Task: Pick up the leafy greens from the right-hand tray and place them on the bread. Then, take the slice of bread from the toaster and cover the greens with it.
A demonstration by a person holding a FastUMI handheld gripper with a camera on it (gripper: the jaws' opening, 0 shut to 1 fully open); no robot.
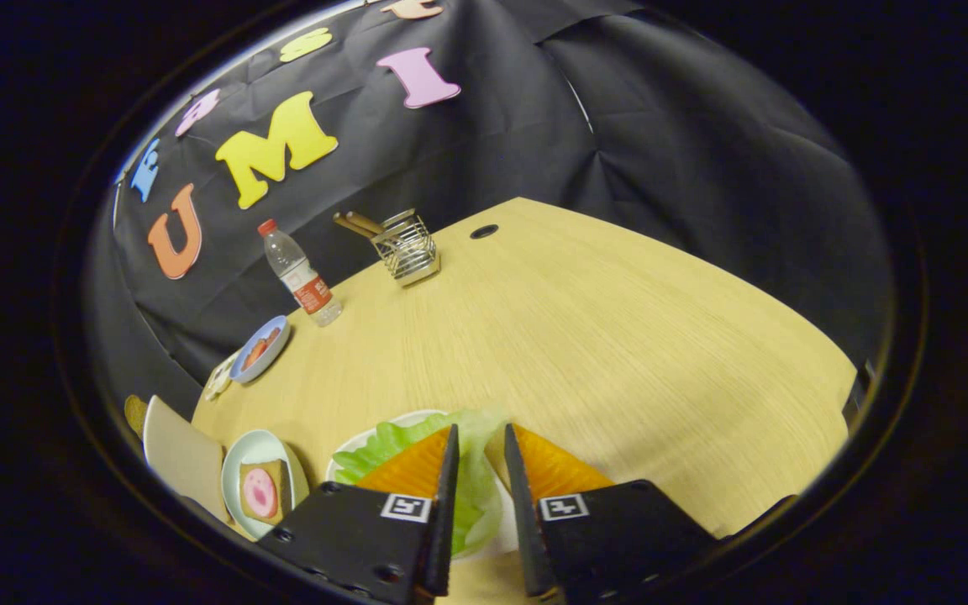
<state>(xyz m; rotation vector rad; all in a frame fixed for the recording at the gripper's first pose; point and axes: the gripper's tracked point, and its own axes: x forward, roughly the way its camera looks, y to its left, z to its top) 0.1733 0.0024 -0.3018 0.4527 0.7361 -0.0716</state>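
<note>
Greens (471, 470) lie pale and crinkled on a white tray (358, 444), spreading under and between the gripper (480, 441) fingers, which stand slightly apart above the leaf. Beside the tray, bread (264, 490) with a pink slice rests on a small plate (240, 458).

Water bottle (299, 273), wire utensil holder (406, 249) and blue plate (259, 349) on the table (618, 353).

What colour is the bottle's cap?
Red; the bottle stands beyond the gripper, seen in the gripper view.
</note>
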